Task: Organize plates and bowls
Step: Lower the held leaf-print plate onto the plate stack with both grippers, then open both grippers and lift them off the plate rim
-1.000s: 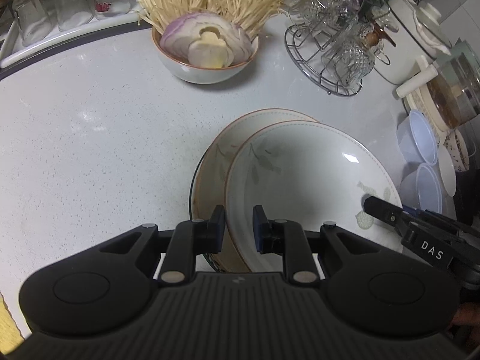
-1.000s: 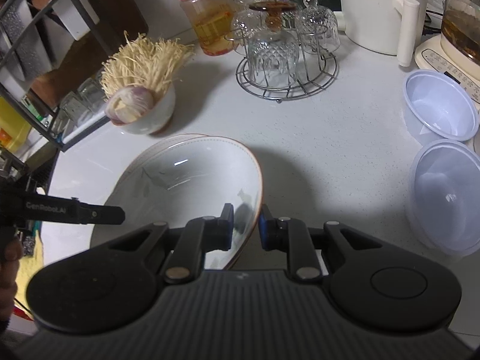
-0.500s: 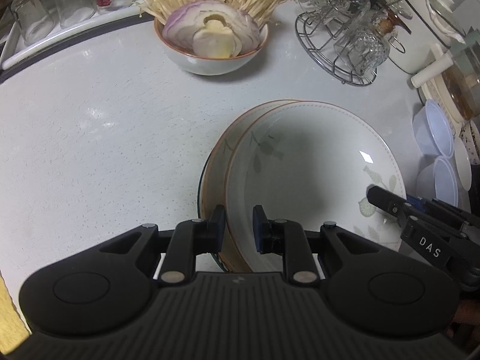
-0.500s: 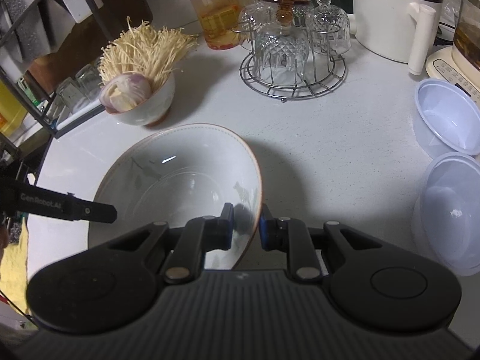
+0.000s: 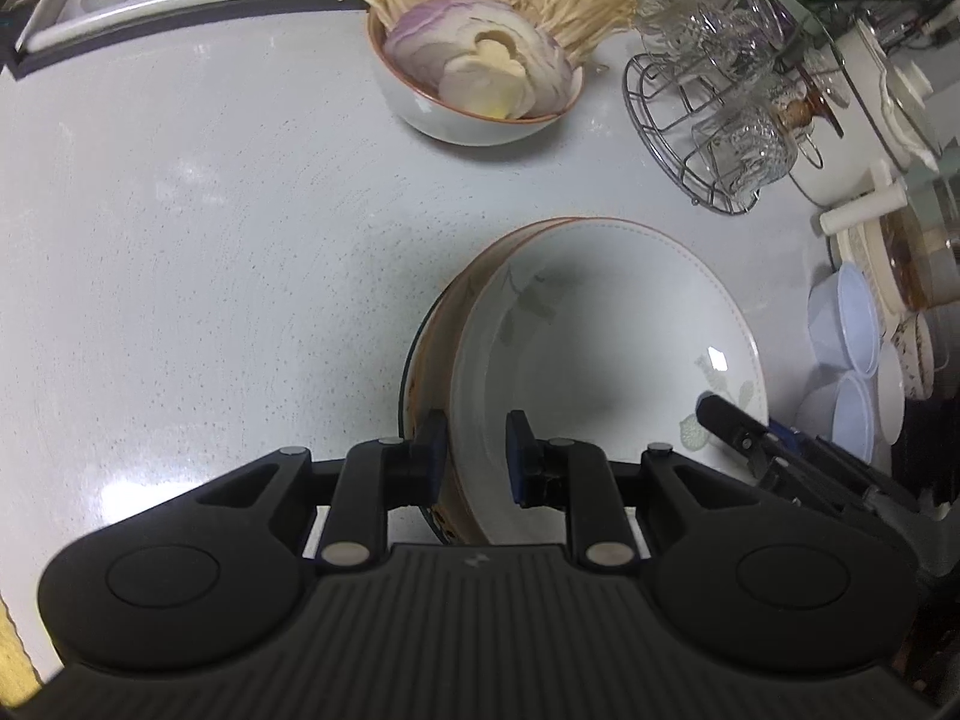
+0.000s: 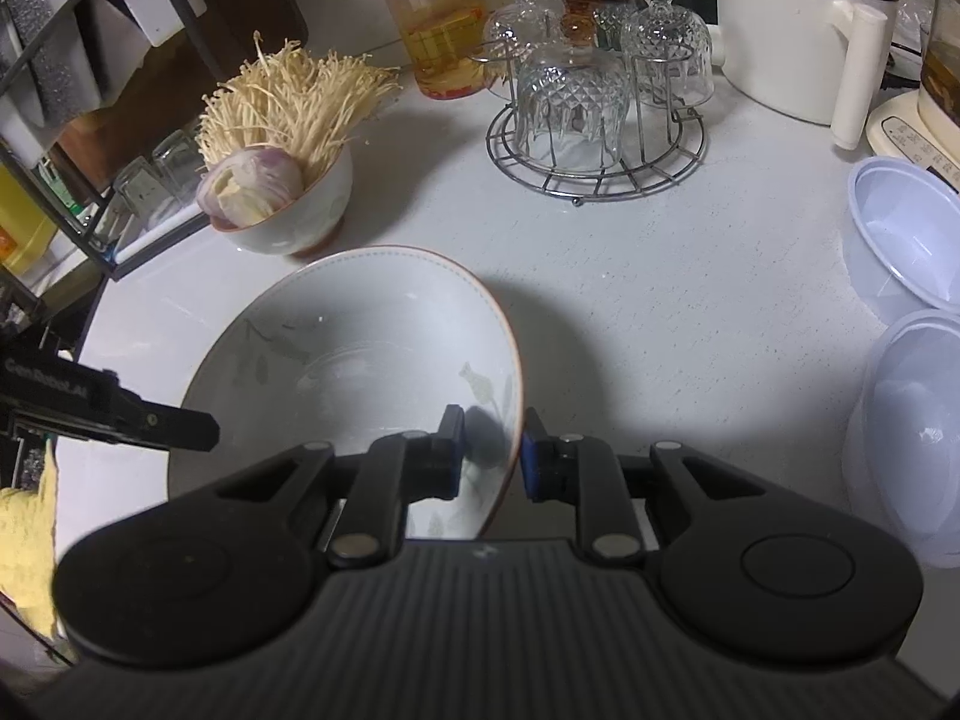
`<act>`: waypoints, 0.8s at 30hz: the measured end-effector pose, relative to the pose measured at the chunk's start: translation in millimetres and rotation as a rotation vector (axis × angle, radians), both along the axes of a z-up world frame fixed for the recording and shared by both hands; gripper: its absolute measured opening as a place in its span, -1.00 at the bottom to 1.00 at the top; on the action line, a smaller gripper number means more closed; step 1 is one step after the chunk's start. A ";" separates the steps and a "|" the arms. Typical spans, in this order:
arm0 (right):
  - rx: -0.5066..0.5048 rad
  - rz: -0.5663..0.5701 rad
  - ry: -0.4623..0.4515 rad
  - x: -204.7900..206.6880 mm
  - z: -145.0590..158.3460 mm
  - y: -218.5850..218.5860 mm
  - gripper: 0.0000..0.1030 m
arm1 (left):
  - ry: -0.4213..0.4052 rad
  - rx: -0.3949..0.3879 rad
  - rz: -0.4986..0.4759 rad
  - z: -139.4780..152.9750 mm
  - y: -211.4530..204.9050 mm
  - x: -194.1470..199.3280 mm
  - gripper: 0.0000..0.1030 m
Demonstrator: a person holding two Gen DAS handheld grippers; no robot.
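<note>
A white speckled countertop [image 6: 660, 312] is carrying a stack of plates [image 5: 438, 348], a bowl of onion and enoki mushrooms [image 6: 288, 204] and a wire rack of upturned glasses [image 6: 594, 138]. A red-lidded jar [image 6: 438, 24], a white appliance [image 6: 792, 30] and two plastic bowls [image 6: 906, 240] are also sitting on it.

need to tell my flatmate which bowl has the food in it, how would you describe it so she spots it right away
Start at the round wire rack of upturned crystal glasses at the back of the white counter. Just left of it stands a small white bowl with a brown rim. Unlike the empty dishes nearby, it holds a halved purple onion and a spray of enoki mushrooms.
</note>
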State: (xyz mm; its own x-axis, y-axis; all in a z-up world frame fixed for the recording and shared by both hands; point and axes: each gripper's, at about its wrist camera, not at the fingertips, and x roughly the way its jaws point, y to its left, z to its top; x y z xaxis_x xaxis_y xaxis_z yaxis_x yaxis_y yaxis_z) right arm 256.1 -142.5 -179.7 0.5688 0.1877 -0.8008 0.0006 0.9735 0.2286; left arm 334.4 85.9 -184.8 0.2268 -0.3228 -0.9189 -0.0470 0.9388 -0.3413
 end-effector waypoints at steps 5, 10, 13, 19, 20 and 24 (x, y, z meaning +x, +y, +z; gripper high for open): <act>-0.010 0.011 0.003 1.1 -1.6 0.1 -0.60 | -0.007 -0.013 0.039 8.3 11.3 -2.7 -0.54; -0.010 0.028 0.002 3.2 -1.9 0.1 -0.60 | -0.042 -0.007 0.066 14.8 15.8 -9.5 -0.54; -0.006 0.037 0.003 3.3 -2.8 -0.2 -0.60 | -0.074 0.012 0.071 22.1 15.2 -13.6 -0.54; -0.004 0.039 -0.033 -0.8 9.8 -2.8 -0.60 | -0.147 0.048 0.090 43.4 9.1 -23.0 -0.54; -0.002 0.041 -0.047 -1.8 14.9 -3.8 -0.60 | -0.167 0.057 0.090 49.7 6.7 -25.0 -0.54; 0.005 0.053 -0.097 -7.3 38.0 -5.9 -0.60 | -0.238 0.058 0.092 80.4 -5.3 -34.1 -0.54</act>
State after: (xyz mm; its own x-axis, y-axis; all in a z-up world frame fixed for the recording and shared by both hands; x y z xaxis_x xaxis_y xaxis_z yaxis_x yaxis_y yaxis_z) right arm 248.8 -148.5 -141.8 0.6326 0.2229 -0.7417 -0.0727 0.9705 0.2297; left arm 300.3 80.6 -104.4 0.4649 -0.2391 -0.8524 -0.0580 0.9525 -0.2988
